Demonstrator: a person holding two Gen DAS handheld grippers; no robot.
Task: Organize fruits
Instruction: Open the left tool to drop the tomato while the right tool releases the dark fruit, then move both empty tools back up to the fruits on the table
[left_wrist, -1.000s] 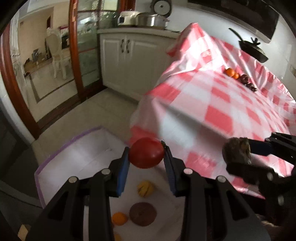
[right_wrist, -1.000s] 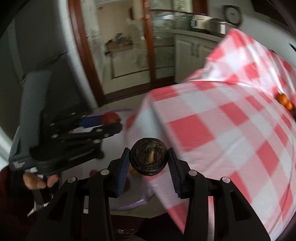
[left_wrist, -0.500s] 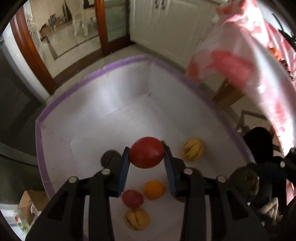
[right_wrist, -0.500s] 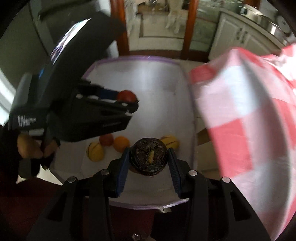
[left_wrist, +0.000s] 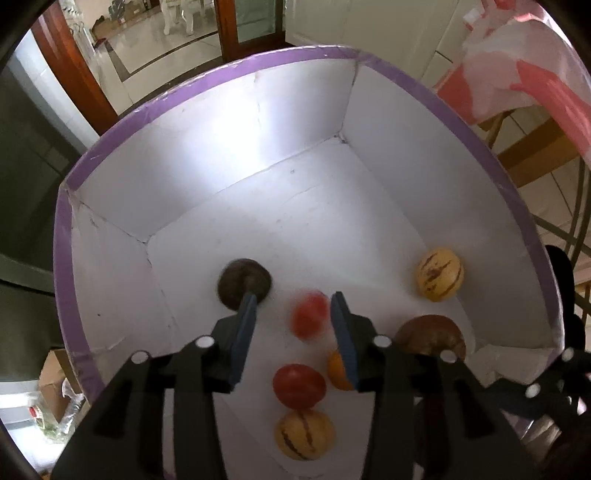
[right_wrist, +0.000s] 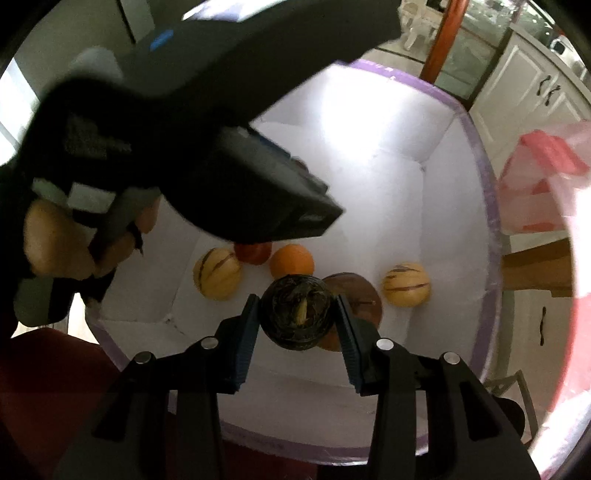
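Note:
A white box with a purple rim fills both views from above. My left gripper hangs over it with its jaws opening; a red fruit shows blurred between them, free of the blue pads. On the box floor lie a dark brown fruit, two yellow striped fruits, a red fruit, an orange and a brown fruit. My right gripper is shut on a dark, wrinkled round fruit above the box's near side.
The red-and-white checked tablecloth hangs at the right of the box, with wooden table legs below it. In the right wrist view the left gripper's body and the hand holding it cover the box's left half. White cabinets stand behind.
Both grippers came down from table height to over the box and tipped downward. The left jaws spread and the red fruit dropped out of their grip. The right still holds the dark fruit.

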